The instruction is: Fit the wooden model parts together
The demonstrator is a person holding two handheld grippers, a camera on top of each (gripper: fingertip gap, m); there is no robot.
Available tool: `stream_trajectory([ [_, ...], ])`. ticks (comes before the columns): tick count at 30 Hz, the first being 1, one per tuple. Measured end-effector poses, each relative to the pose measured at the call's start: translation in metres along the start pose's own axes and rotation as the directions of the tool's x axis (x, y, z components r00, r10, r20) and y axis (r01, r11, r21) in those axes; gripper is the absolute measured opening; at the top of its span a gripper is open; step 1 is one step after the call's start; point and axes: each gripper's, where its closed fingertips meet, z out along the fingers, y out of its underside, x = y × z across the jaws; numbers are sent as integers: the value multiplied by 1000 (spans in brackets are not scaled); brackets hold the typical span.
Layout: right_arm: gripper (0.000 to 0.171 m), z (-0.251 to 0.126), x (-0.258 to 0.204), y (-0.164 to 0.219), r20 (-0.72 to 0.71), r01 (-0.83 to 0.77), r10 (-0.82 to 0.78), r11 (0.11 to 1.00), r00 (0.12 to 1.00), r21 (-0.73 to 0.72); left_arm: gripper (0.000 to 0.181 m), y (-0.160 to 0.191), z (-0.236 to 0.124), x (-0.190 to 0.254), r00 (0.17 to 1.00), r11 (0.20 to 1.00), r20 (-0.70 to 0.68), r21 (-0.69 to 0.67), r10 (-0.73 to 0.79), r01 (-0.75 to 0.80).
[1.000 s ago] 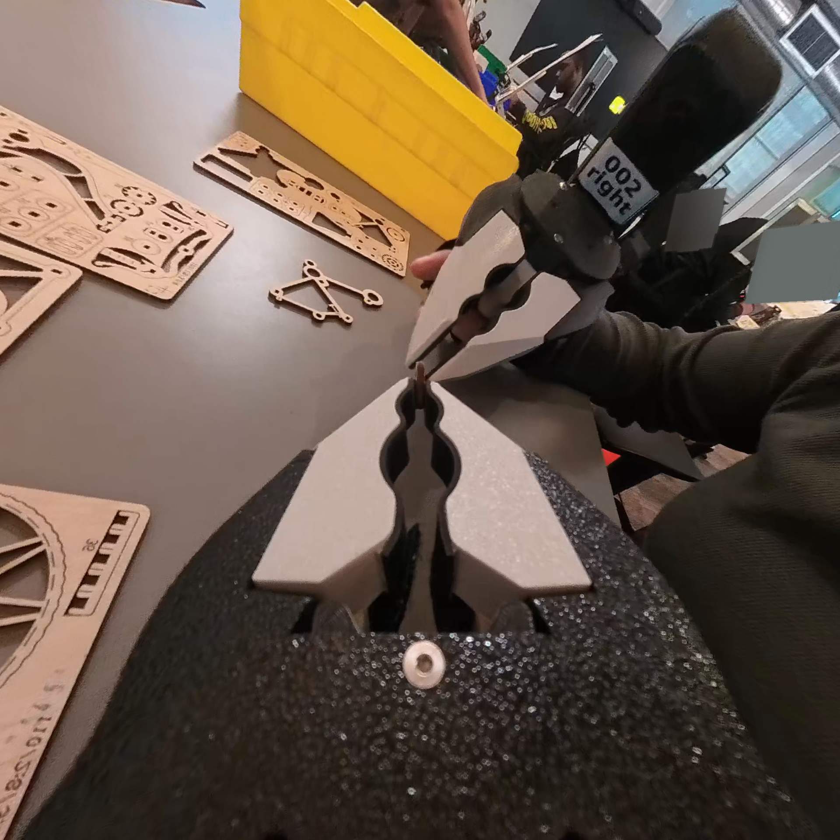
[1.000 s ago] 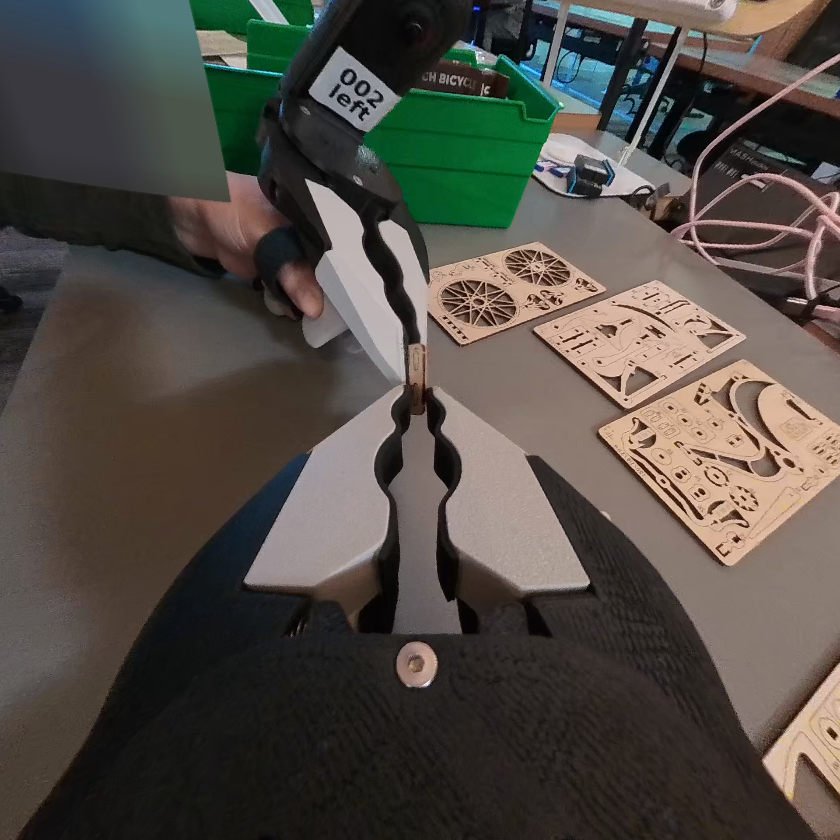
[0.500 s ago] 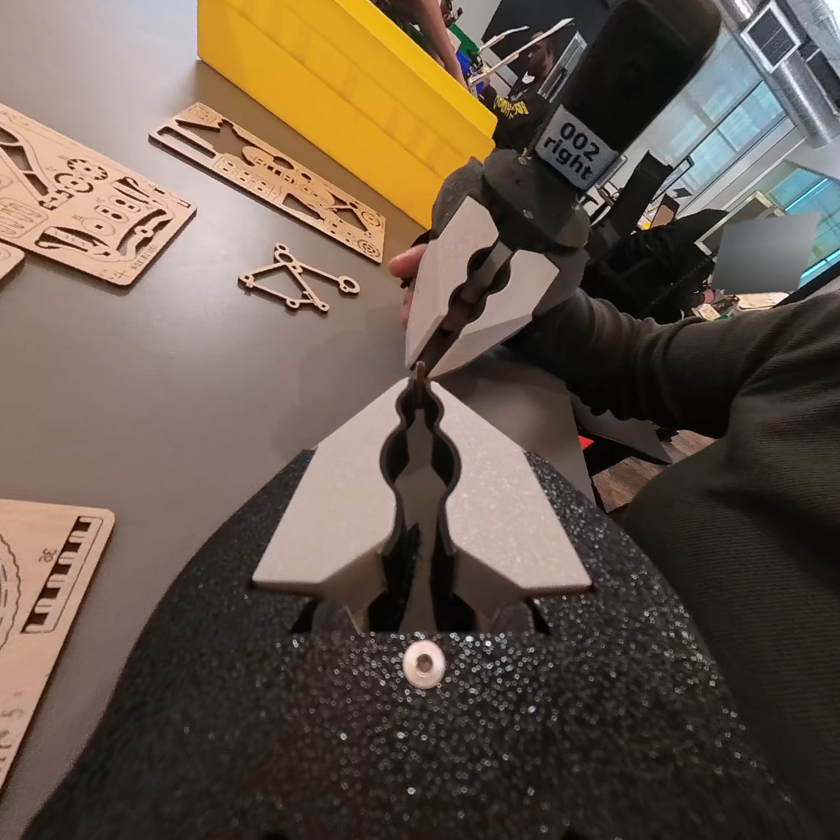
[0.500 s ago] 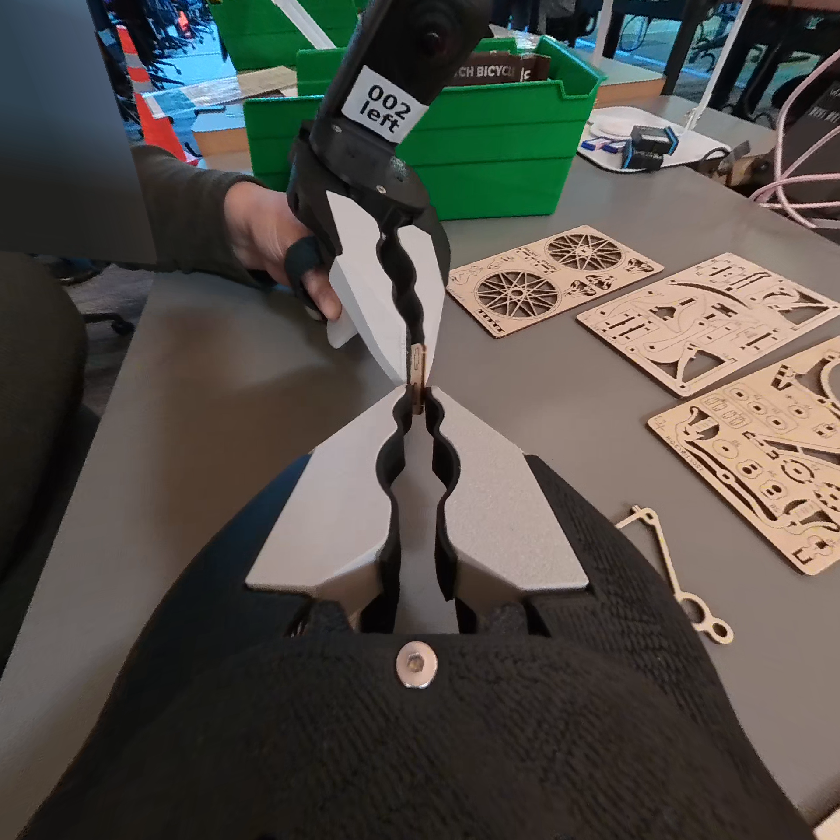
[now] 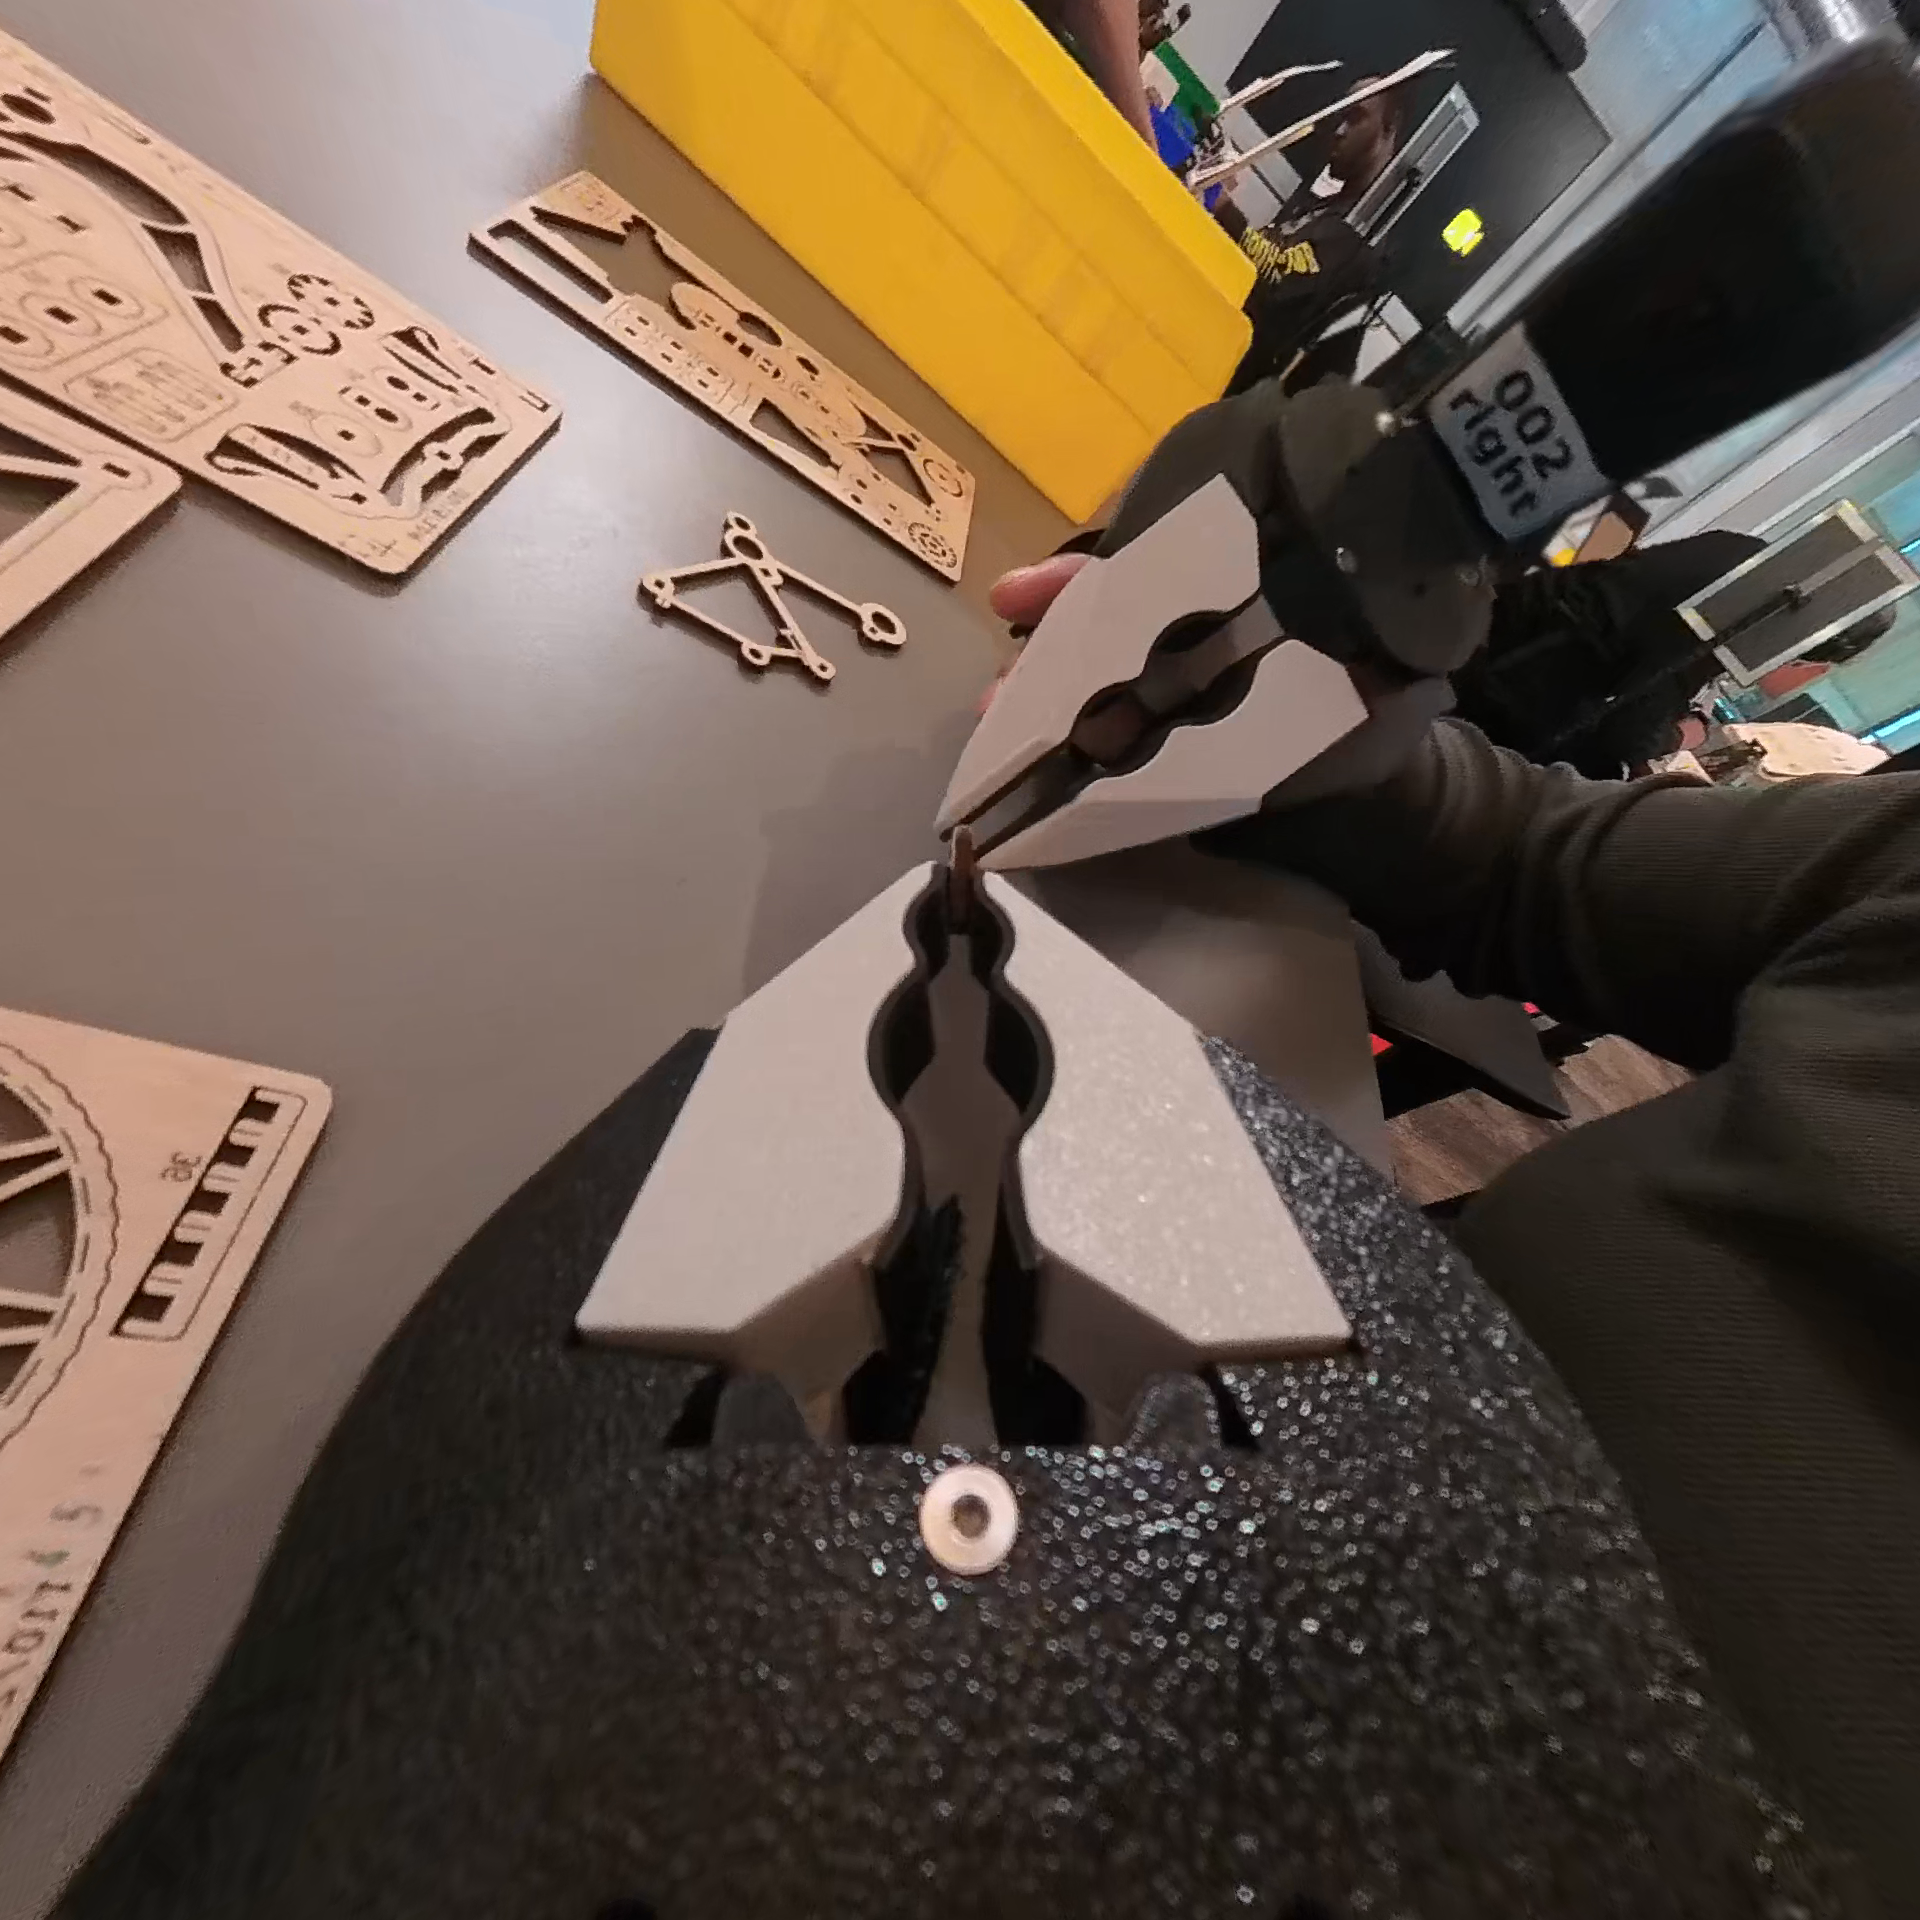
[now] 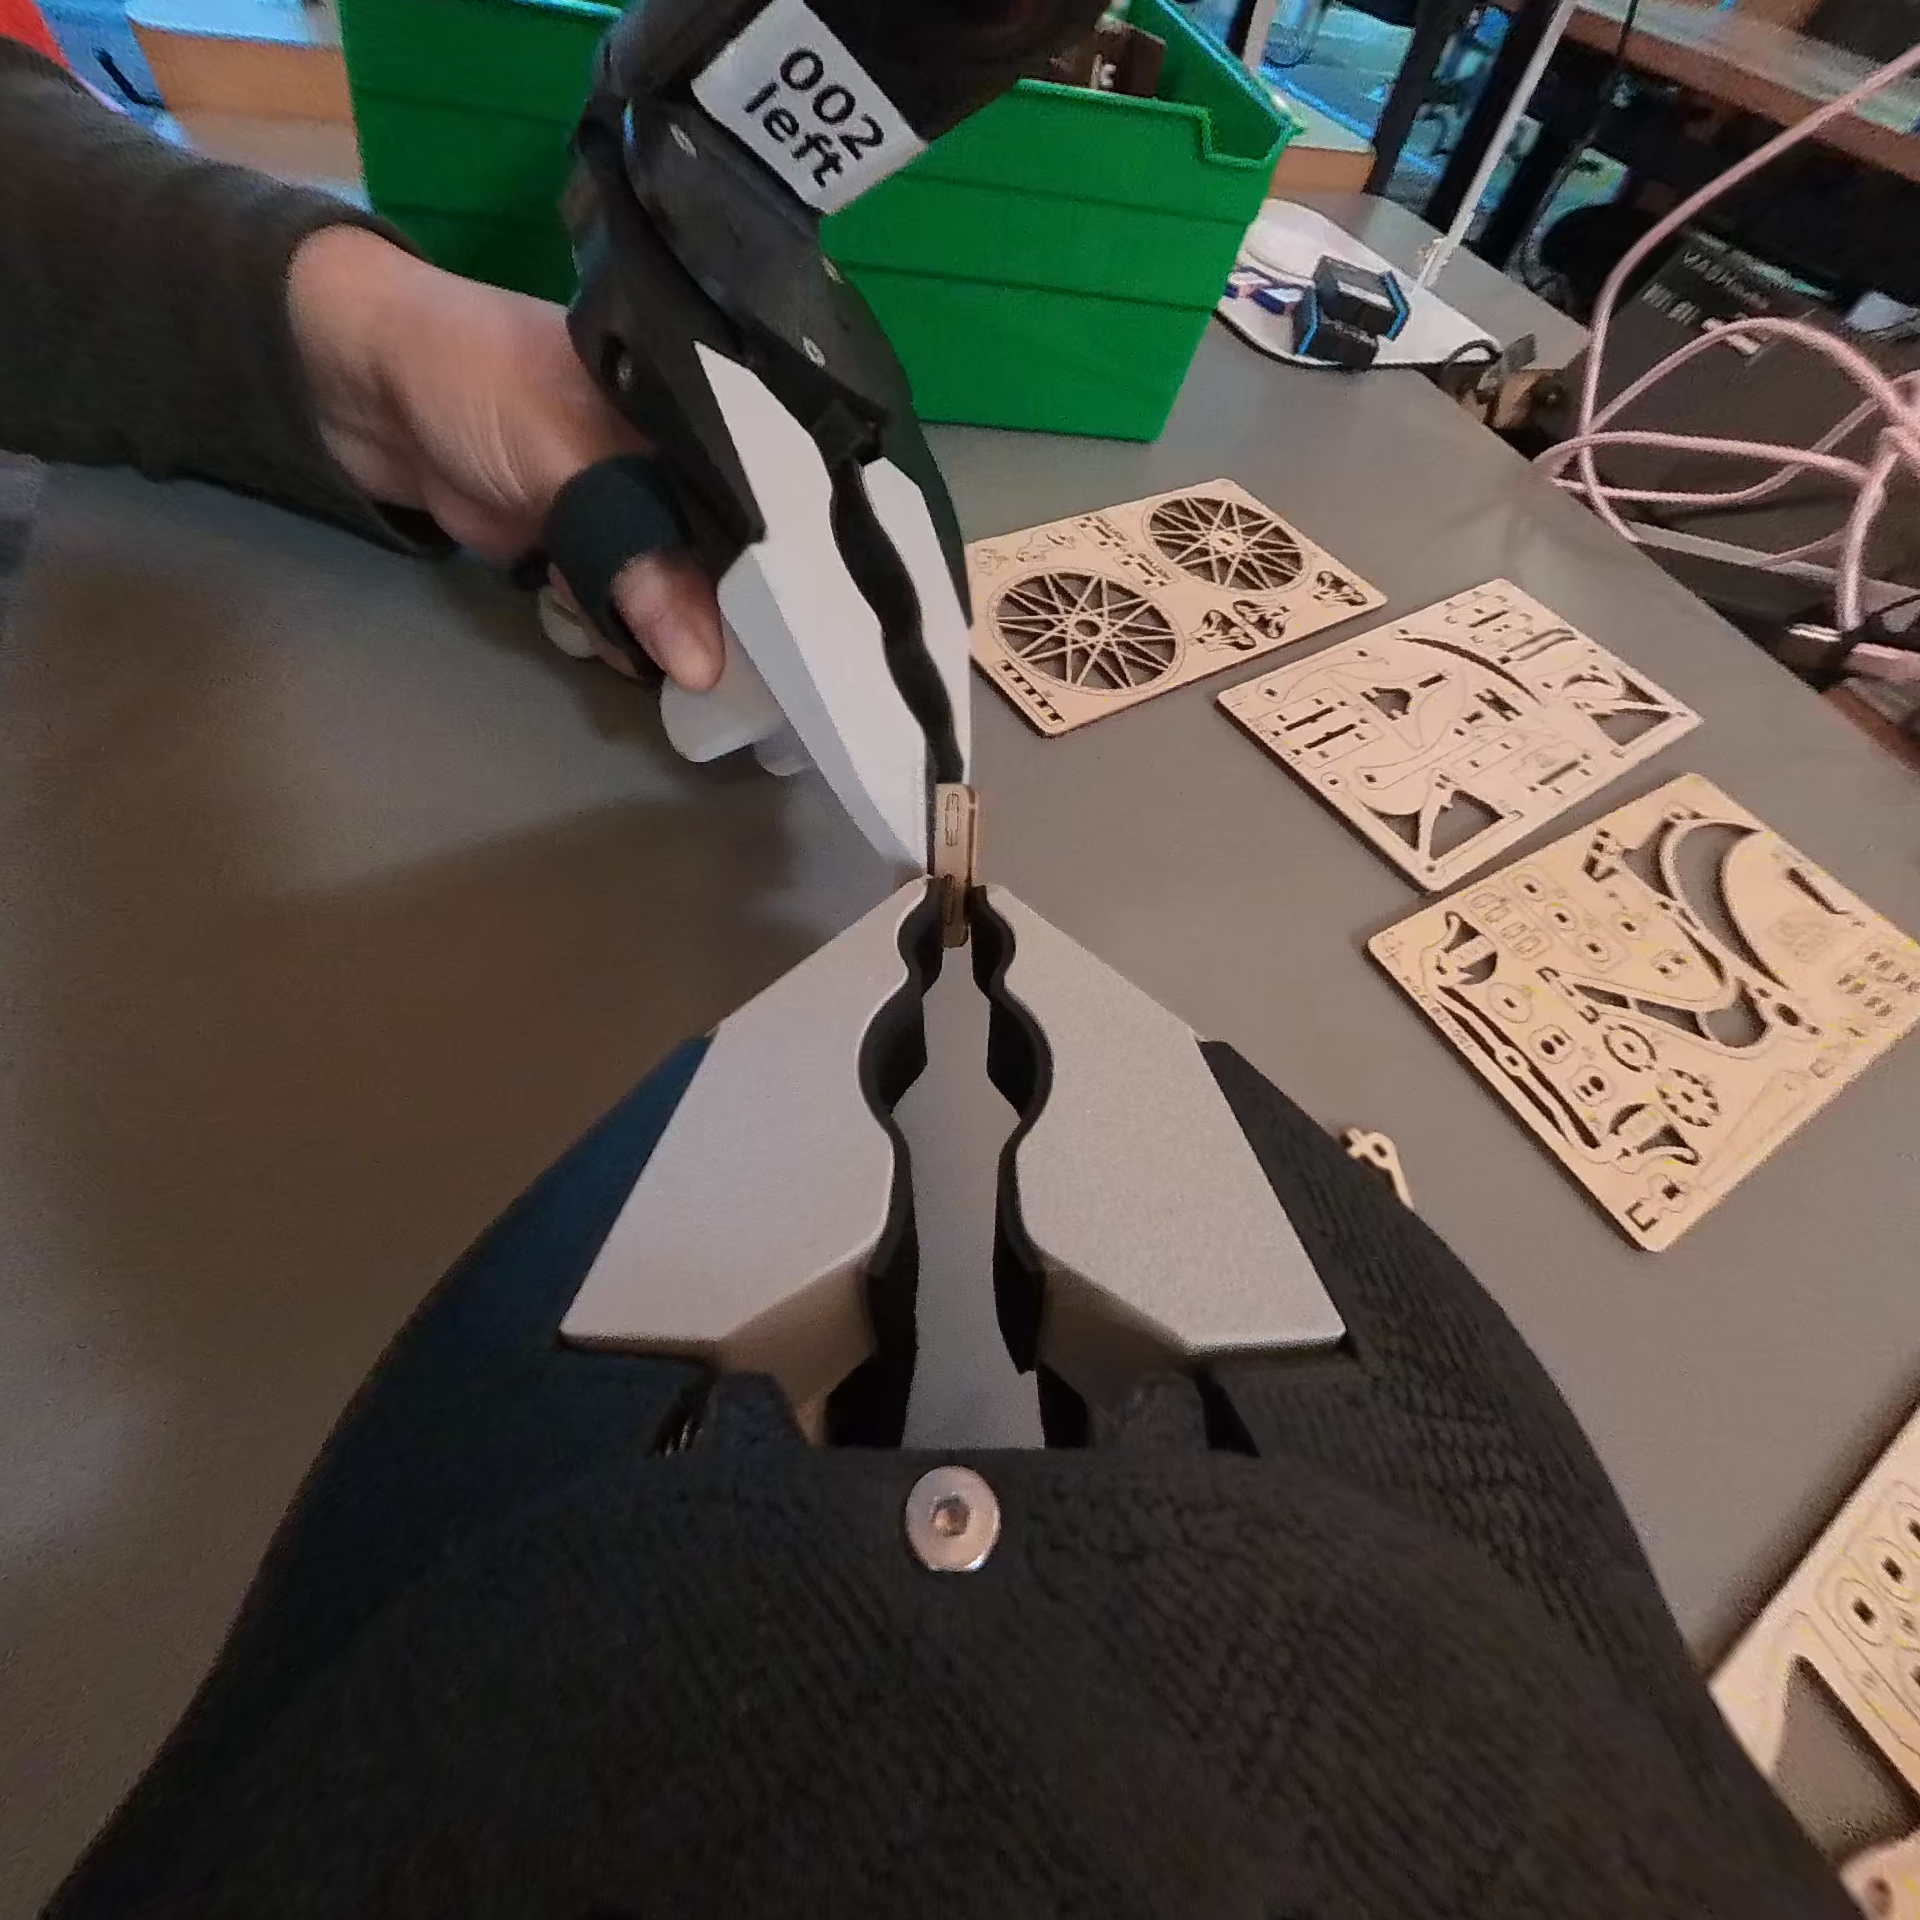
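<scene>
Since the frame a second ago, both grippers have been swung sideways, so that the right gripper (image 5: 961, 831) now lies lower and flatter across the left wrist view, while the small wooden part (image 6: 956, 847) has stayed pinched between the two sets of tips. That part is held above the grey table (image 6: 312, 935), clear of its surface. It is clamped at its near end by the right gripper (image 6: 951, 914), whose jaws are closed on it, and at its far end by the left gripper (image 6: 948, 821), likewise closed on it; whether it is one piece or two joined cannot be told. In the left wrist view only a dark sliver of the wooden part (image 5: 962, 873) is seen at the left gripper (image 5: 961, 904). A loose triangular wooden frame (image 5: 764, 603) lies on the table beyond, and past it a cut-out wooden sheet (image 5: 727, 353) beside a yellow bin (image 5: 935, 239). Three more wooden sheets (image 6: 1455, 717) are laid out in the right wrist view, with a green bin (image 6: 1039, 260) behind.
</scene>
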Motion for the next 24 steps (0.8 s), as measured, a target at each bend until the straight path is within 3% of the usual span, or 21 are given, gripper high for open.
stream_trajectory([
  [13, 2, -5, -7, 5, 150, -152, 155, 988, 976, -31, 1, 8, 2, 5, 999, 999, -32, -37, -28, 26],
  [24, 2, 4, -8, 22, 46, -74, 82, 985, 996, -153, 2, 19, 7, -5, 997, 992, 42, -108, -66, 70],
])
